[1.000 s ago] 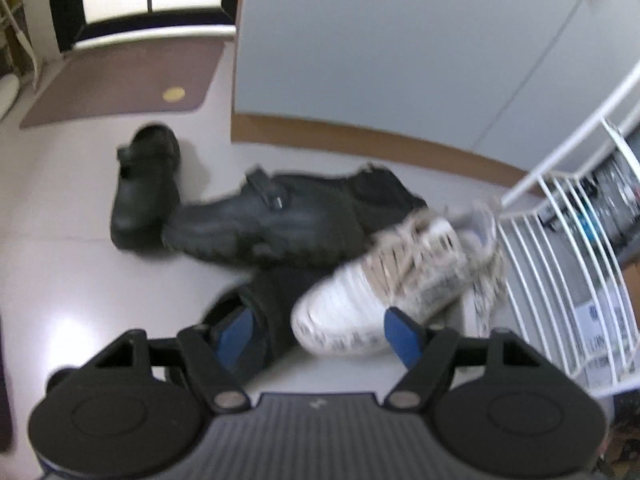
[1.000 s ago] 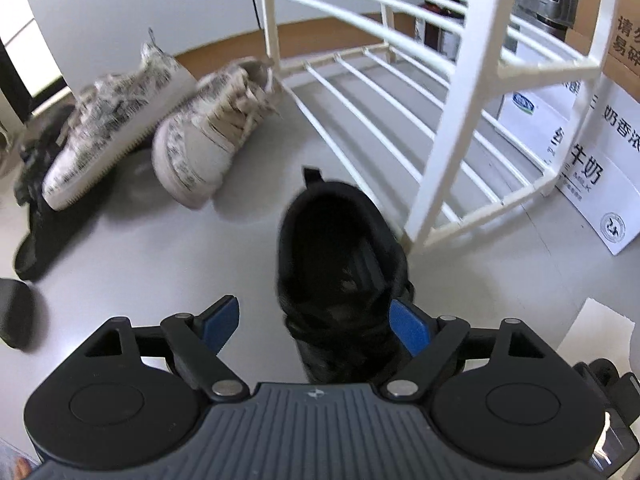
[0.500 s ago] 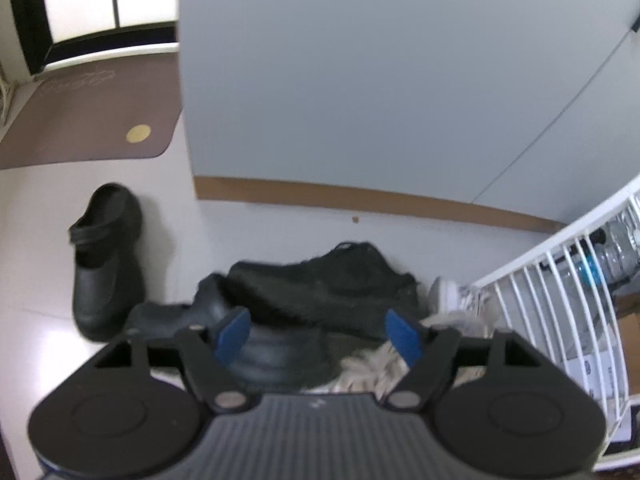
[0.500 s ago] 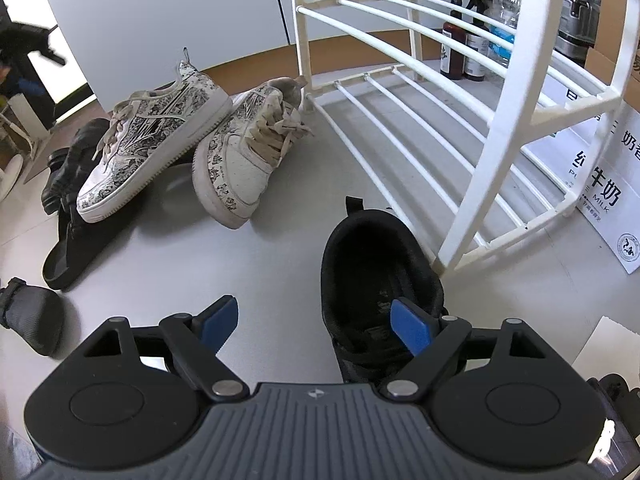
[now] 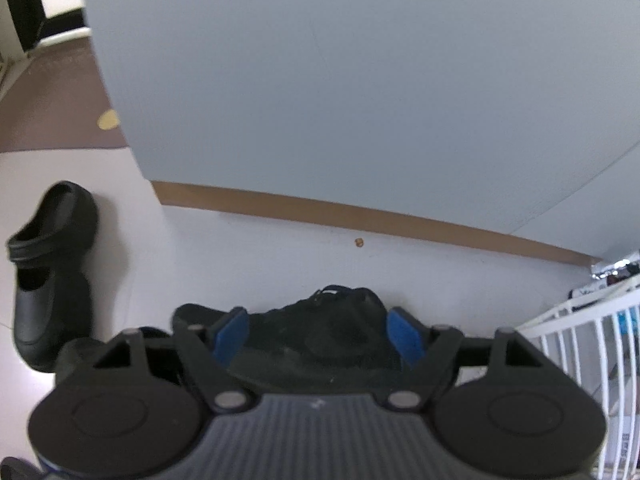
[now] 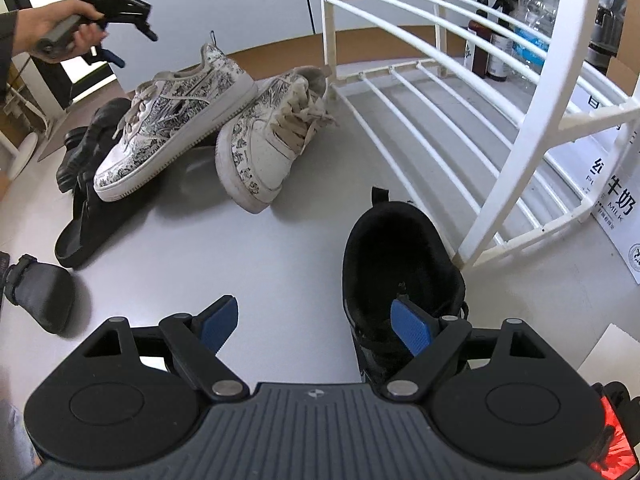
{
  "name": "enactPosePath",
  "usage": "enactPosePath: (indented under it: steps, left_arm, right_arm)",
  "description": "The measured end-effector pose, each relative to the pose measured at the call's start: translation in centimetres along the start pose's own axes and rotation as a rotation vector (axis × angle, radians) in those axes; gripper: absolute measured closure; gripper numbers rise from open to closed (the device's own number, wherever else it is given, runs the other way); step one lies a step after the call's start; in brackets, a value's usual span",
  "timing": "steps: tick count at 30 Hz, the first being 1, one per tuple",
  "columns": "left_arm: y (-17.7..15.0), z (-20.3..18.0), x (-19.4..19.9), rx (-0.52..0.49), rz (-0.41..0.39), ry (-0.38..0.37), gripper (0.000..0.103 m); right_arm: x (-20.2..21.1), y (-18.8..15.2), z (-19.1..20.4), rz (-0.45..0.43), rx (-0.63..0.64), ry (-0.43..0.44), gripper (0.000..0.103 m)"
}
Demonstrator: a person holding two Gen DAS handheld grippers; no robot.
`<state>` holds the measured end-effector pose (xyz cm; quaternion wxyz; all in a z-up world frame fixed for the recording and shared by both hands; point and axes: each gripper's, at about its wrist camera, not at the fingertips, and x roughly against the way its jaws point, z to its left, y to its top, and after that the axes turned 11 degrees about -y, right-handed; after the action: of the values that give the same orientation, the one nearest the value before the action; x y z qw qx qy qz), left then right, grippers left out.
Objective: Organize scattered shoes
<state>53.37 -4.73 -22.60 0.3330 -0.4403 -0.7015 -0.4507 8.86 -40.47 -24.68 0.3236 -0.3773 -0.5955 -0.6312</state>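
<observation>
- White shoe rack (image 6: pixel 496 92): one, on the floor at your right, its post beside the black sneaker (image 6: pixel 400 264).
- Shoes: two patterned white sneakers (image 6: pixel 176 120), overlapping black shoes, one black clog (image 5: pixel 48 272).
- Your left tongs (image 5: pixel 316 336) and right tongs (image 6: pixel 316 326): both apart, empty.

Two white patterned sneakers (image 6: pixel 176 120) (image 6: pixel 272 140) lie mid-left of the right wrist view, one leaning on a dark shoe pile (image 6: pixel 92 184); a black sneaker (image 6: pixel 400 264) stands lower right by the white rack (image 6: pixel 500 92); a black clog (image 5: pixel 48 276) lies left
</observation>
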Motion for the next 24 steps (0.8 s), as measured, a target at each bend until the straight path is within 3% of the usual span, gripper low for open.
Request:
enactPosePath:
  steps: [9,16,21,24]
  left_arm:
    - [2.4,-0.5,-7.2,0.006,0.086,0.026,0.043]
    - [3.3,-1.3,-11.7,-0.017,0.153,0.084,0.042]
    - [2.9,-1.0,-14.0,-0.027,0.203,0.126,0.031]
    - [2.8,-1.0,-14.9,-0.024,0.259,0.123,0.030]
  right_arm:
    - [-2.3,1.5,0.8,0.019,0.021,0.029,0.015]
    - [-4.1,2.2,1.5,0.036,0.039,0.060,0.015]
    - [-4.9,2.2,1.7,0.048,0.051,0.066,0.015]
    - [-5.3,1.9,1.6,0.062,0.052,0.067,0.015]
